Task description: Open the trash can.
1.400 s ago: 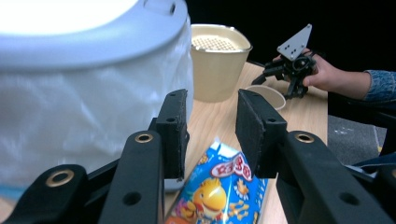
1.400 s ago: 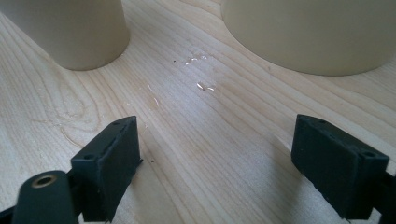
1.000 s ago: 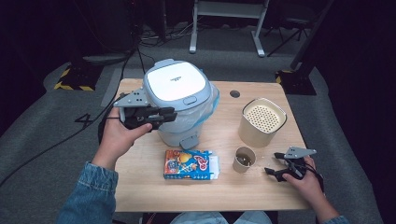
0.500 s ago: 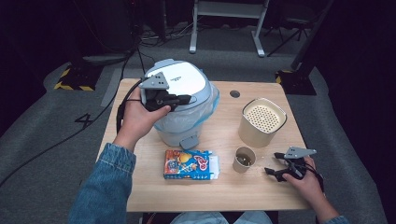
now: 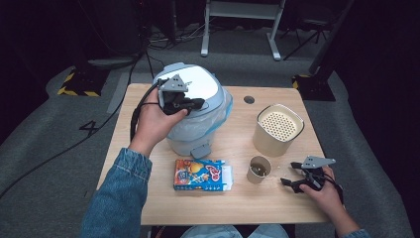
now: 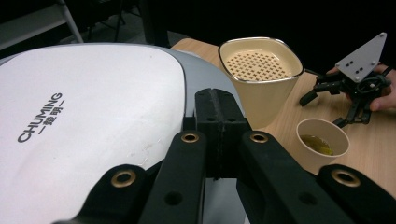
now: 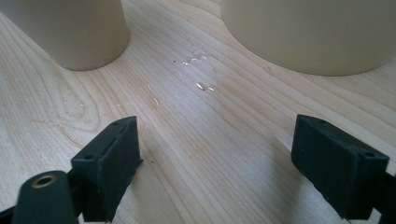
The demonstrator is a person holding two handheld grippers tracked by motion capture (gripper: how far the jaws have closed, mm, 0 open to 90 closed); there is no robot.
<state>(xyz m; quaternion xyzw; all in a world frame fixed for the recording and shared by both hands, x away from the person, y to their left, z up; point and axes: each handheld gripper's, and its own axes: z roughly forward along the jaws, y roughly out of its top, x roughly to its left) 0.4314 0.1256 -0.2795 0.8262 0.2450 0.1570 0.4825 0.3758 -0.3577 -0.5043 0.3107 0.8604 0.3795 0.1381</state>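
We look down on a light wooden table (image 5: 237,213) set on grey carpet in a dark room. From the high view, the left gripper (image 5: 195,104) hovers over the white lid of the bin (image 5: 198,94), which stands at the table's far left with a plastic liner around it. In front of the bin lies a colourful snack box (image 5: 200,174); to the right stand a small paper cup (image 5: 259,169) and a taller beige container (image 5: 278,130) with a perforated top. The right gripper (image 5: 290,177) rests near the table's right edge.

In the left gripper view, the jaws are pressed together with nothing between them, just above the bin lid (image 6: 93,126).

In the right gripper view, the jaws are spread wide over bare wood, a few droplets (image 7: 201,86) ahead.
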